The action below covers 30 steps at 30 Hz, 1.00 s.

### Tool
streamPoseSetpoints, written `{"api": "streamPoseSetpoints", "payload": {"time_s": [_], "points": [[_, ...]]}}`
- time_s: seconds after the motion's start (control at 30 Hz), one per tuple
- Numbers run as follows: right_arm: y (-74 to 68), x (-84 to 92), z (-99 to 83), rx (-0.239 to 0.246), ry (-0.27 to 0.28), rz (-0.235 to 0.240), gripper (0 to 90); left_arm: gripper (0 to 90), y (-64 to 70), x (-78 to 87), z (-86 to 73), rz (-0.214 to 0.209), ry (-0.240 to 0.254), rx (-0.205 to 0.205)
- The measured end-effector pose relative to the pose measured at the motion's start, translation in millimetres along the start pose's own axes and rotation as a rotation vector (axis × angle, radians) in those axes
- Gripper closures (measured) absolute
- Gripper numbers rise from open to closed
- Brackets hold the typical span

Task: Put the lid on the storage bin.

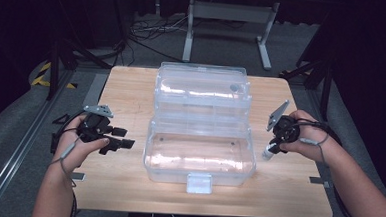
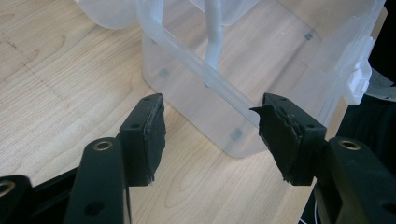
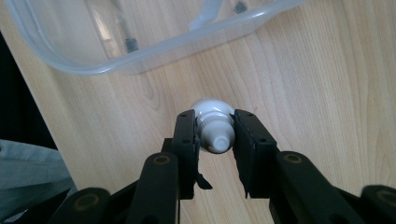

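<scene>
So the open storage box point(image 1: 198, 154) sits mid-surface point(image 1: 127, 185), its lid point(image 1: 201, 89) flipped back behind it and the latch point(image 1: 199, 183) at the near edge. The left hand-held gripper point(image 1: 121, 138) is off to the box's left, the right hand-held gripper point(image 1: 271, 148) just right of it with a small tube point(image 3: 214, 126) between its jaws, above the bare surface.

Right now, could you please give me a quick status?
Right gripper shut on small white capped bottle. Left gripper open. Clear plastic hinged box open between them. Nothing in the way.
</scene>
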State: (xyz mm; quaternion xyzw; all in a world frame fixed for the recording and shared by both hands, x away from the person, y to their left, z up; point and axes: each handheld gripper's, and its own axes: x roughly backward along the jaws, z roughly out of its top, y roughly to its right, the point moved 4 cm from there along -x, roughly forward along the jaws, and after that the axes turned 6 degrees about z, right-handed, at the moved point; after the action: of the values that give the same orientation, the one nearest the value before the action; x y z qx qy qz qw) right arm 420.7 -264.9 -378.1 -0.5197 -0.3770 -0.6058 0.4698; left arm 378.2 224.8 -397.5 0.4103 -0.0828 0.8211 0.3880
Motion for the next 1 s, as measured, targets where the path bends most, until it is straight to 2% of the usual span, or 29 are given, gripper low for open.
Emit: {"api": "streamPoseSetpoints", "payload": {"time_s": [0.43, 0.8, 1.0], "points": [[-12.9, 20.9, 10.5, 0.057, 0.004, -0.001, 71.3, 41.3, -1.6, -1.5, -1.2, 0.002, -0.008, 0.008], [-24.1, 37.8, 24.5, 0.065, 0.005, 0.008, 71.3, 41.0, -3.9, -1.3, -3.5, 0.007, -0.010, 0.020], [-32.1, 46.2, 35.1, 0.105, 0.001, 0.005, 71.3, 41.0, -3.9, -0.8, -4.4, 0.007, -0.009, 0.021]]}}
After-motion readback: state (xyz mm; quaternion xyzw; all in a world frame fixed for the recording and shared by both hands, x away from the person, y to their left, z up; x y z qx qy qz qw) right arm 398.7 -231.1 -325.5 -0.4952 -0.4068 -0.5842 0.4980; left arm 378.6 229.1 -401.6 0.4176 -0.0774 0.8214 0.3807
